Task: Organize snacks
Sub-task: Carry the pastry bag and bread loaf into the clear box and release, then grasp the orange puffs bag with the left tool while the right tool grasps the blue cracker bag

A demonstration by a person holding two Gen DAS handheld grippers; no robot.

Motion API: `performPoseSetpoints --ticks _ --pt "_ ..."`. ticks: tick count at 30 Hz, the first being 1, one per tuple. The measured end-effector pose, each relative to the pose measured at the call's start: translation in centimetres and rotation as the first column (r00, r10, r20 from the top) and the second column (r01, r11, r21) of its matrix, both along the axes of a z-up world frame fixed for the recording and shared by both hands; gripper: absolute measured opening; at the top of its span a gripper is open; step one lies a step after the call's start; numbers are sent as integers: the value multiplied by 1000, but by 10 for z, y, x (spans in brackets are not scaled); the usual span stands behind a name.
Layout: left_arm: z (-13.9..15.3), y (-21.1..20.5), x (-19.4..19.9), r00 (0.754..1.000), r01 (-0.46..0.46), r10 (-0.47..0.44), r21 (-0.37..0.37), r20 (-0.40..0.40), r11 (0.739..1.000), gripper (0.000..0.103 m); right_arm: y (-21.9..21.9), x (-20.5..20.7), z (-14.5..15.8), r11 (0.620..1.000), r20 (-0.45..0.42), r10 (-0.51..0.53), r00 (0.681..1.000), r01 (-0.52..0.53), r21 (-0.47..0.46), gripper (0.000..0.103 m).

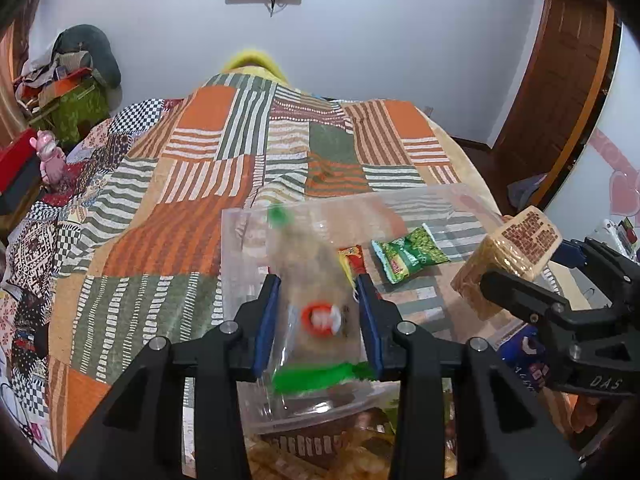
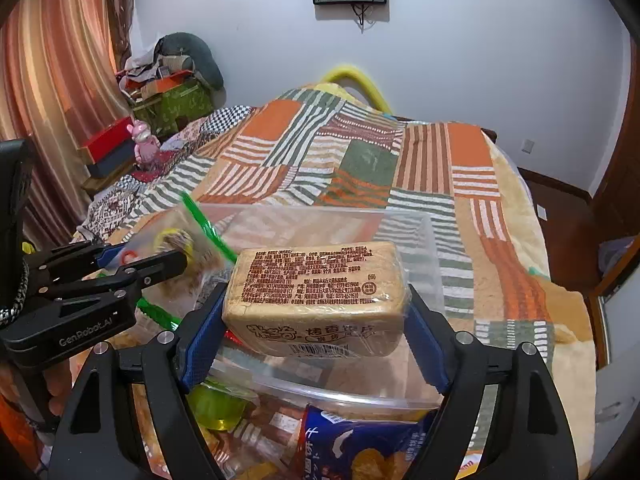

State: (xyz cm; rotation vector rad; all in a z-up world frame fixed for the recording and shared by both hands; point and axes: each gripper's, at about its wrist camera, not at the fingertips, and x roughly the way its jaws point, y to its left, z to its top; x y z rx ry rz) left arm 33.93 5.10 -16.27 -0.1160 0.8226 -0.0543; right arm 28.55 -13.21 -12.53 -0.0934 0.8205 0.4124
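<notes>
My left gripper [image 1: 318, 280] is shut on a clear snack bag with green edges [image 1: 316, 316], held above a clear plastic bin [image 1: 240, 240] on the bed. The bag also shows in the right wrist view [image 2: 188, 252]. My right gripper [image 2: 316, 312] is shut on a tan wrapped pack of toast slices [image 2: 316, 280], held over the bin [image 2: 424, 248]. The pack shows at the right in the left wrist view [image 1: 508, 256]. A green snack packet [image 1: 410, 254] and a red and yellow packet [image 1: 354, 260] lie in the bin.
A patchwork quilt [image 1: 180, 208] covers the bed. A blue chip bag [image 2: 360, 444] and other snacks lie near me, below the bin. Red boxes and a pink toy [image 2: 144, 140] stand at the left. A wooden door [image 1: 560, 80] is at the right.
</notes>
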Motion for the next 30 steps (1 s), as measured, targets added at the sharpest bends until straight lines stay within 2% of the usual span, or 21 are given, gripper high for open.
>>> performPoseSetpoints --ticks 4,6,9,13,20,24,30 --pt "1 0 -3 1000 9 -9 4 2 1000 41 0 2 -4 1000 -19 -2 1000 2 13 81" --pt "5 0 -7 1000 18 -18 4 7 1000 46 -3 2 -1 1000 -10 -4 1000 4 23 82" --pt "14 0 -16 999 27 -27 12 25 1000 53 -6 -5 8 1000 21 -8 1000 8 18 83" --pt "32 6 -34 998 38 -39 25 49 999 56 -13 -17 24 1000 64 -11 998 10 16 84" --pt "51 33 -70 998 11 -15 65 67 998 67 -30 -37 39 999 108 -31 994 30 16 86" --pt "41 50 -88 1000 -20 18 74 26 997 68 -38 -51 38 999 125 -42 991 44 -16 87" --pt "3 73 -113 994 -83 88 66 -71 994 68 -51 -69 23 997 92 -53 994 57 -45 87"
